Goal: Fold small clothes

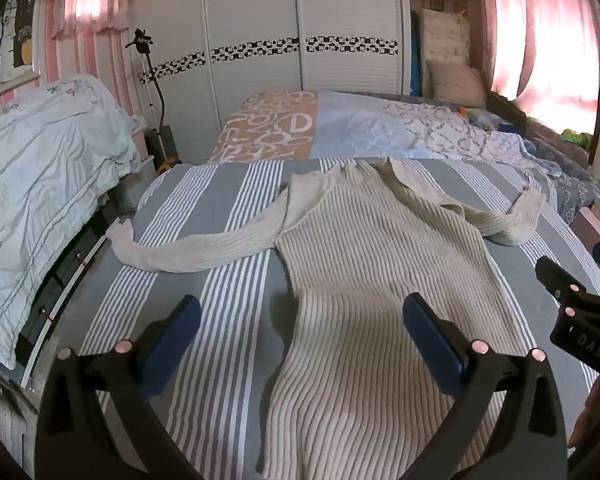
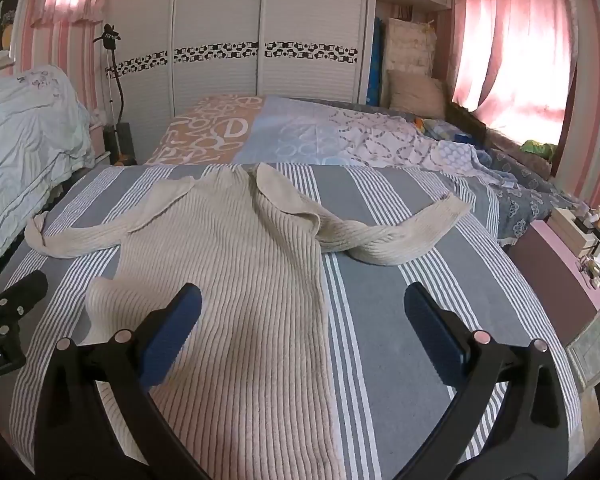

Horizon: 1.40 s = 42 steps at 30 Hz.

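Daylight is glowing through pink curtains [image 2: 508, 52], glaring at the window [image 1: 556, 96]. Soft shadows are lying under both grippers. Fisheye is bending edges; corners are darkening.

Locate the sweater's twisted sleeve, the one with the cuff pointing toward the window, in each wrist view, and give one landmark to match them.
Left wrist view: the twisted sleeve lies right of centre, upper right of the sweater body, on the striped sheet.
Right wrist view: the same sleeve lies just right of centre, beyond the open right gripper.
Shared landmark: the white wardrobe with its black patterned band.
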Available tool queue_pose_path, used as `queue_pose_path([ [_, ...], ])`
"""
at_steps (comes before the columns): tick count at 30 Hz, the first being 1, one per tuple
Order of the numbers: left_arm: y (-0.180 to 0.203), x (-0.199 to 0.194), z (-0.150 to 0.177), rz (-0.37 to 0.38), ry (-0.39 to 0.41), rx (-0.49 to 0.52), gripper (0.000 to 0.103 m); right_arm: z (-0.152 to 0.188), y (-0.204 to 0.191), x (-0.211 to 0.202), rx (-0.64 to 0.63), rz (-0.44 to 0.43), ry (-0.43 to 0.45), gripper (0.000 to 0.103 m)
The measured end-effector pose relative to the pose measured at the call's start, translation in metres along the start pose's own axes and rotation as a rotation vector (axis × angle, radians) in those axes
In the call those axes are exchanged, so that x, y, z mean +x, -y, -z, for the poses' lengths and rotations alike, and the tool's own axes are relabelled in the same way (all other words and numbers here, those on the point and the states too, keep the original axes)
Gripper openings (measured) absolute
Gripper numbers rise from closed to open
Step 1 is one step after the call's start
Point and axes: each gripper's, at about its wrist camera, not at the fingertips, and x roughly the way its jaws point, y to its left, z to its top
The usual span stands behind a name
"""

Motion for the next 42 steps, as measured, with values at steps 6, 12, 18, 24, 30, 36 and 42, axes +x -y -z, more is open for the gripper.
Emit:
queue_pose_path([
  [6, 0.0, 0.0, 0.002, 0.0, 0.002, 0.003, 0.101, -0.003, -0.004, -0.003, -0.001, -0.002, -0.001, 0.1],
  [12, -0.002, 0.002, -0.002, 0.002, 0.004, 0.002, 0.101, -0.002, -0.006, -0.004, -0.004, -0.004, -0.001, 0.1],
  [18, -0.002, 0.002, -0.002, 0.001, 0.004, 0.001, 0.101, -0.002, -0.01, -0.003, -0.005, -0.006, 0.0, 0.1],
  [24, -0.001, 0.002, -0.003, 0.002, 0.006, 0.004, 0.101, -0.001, -0.005, 0.001, -0.009, -0.012, 0.001, 0.1],
  [30, -0.003, 0.002, -0.004, 0.0, 0.006, 0.003, 0.101, 0.0, -0.006, 0.001, -0.013, -0.018, 0.003, 0.1],
  [36, -0.004, 0.001, -0.006, 0.0, 0.006, 0.005, 0.101, 0.0, -0.005, 0.001, -0.018, -0.02, 0.004, 0.1],
  [42, -0.003, 0.001, -0.005, 0.0, 0.006, 0.005, 0.101, -0.001, -0.005, 0.0, -0.018, -0.02, 0.004, 0.1],
])
